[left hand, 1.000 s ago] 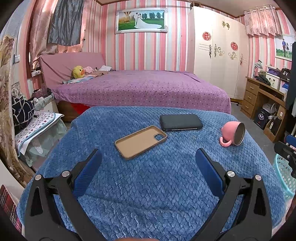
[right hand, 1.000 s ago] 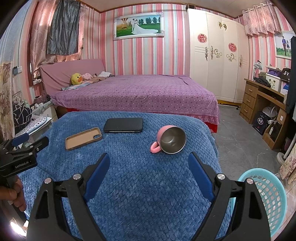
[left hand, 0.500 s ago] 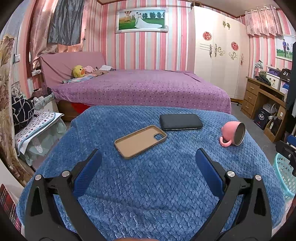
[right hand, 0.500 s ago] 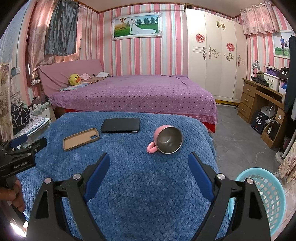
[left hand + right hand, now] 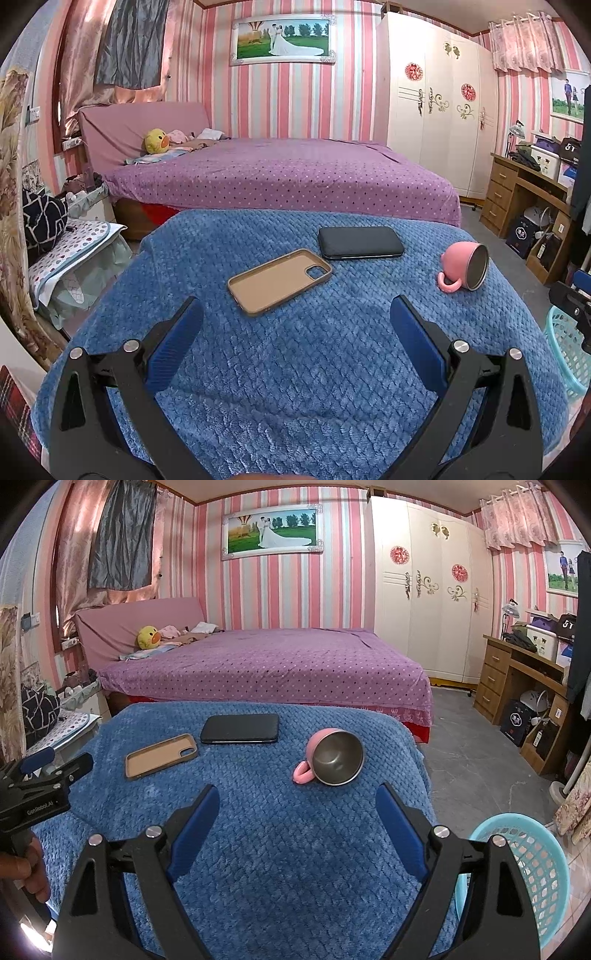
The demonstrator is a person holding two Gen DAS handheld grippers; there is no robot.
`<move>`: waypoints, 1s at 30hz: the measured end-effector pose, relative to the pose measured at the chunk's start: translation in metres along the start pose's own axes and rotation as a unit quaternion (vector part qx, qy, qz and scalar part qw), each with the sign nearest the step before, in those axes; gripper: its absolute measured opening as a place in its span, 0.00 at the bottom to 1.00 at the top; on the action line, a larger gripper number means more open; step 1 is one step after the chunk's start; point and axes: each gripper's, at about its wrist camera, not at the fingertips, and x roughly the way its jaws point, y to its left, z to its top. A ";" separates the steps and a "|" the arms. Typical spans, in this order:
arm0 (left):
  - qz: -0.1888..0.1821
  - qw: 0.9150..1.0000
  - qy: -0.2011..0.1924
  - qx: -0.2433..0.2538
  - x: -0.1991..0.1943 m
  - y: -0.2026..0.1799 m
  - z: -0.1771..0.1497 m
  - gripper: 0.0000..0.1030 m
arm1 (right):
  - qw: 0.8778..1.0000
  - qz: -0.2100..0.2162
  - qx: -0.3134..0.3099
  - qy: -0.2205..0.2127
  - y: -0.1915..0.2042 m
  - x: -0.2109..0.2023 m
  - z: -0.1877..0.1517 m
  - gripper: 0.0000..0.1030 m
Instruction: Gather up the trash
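On the blue quilted blanket, you have three things laid out, and the pink mug serves as the marker for all of them. It lies tipped on its side near the blanket's right edge, steel mouth facing your right gripper, handle down against the fabric. To the left of the mug rests a black phone, flat and face down or dark-screened; I cannot tell which. Further left of the mug, just beside the phone's near corner, lies an empty tan phone case, open side up. Down and to the right of the mug, off the blanket on the floor, stands a light blue basket. Your right gripper hangs over the blanket short of the mug, jaws spread wide with nothing between them. Your left gripper hovers well left of the mug, short of the case, jaws likewise wide apart and holding nothing
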 end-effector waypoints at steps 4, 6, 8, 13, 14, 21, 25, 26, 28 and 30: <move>0.000 1.000 0.000 0.000 0.000 0.000 0.000 0.95 | 1.000 0.000 0.000 0.000 0.000 0.000 0.000 0.82; -0.001 1.000 0.000 -0.001 -0.001 0.000 0.000 0.95 | 1.000 0.000 0.000 0.000 0.000 0.001 0.000 0.82; -0.001 1.000 0.000 -0.002 0.000 0.000 0.000 0.95 | 1.000 -0.001 0.000 0.000 0.000 0.001 0.000 0.82; -0.001 1.000 0.000 -0.003 0.000 0.001 0.001 0.95 | 1.000 0.000 -0.001 0.002 0.001 0.001 0.000 0.82; -0.001 1.000 -0.001 -0.003 0.000 0.001 0.001 0.95 | 1.000 -0.001 -0.001 0.001 0.002 0.001 0.000 0.82; -0.003 1.000 0.000 -0.003 0.000 0.001 0.001 0.95 | 1.000 0.000 -0.002 0.003 0.004 0.001 0.000 0.82; -0.002 1.000 0.000 -0.004 -0.001 0.002 0.001 0.95 | 1.000 -0.001 0.000 0.003 0.004 0.001 0.000 0.82; -0.002 1.000 0.000 -0.004 -0.001 0.002 0.001 0.95 | 1.000 -0.001 -0.001 0.003 0.004 0.001 0.000 0.82; -0.002 1.000 0.000 -0.004 -0.001 0.002 0.001 0.95 | 1.000 -0.001 -0.001 0.002 0.004 0.001 0.000 0.82; -0.001 1.000 0.000 -0.003 -0.001 0.002 0.001 0.95 | 1.000 -0.001 -0.002 0.003 0.004 0.000 0.000 0.82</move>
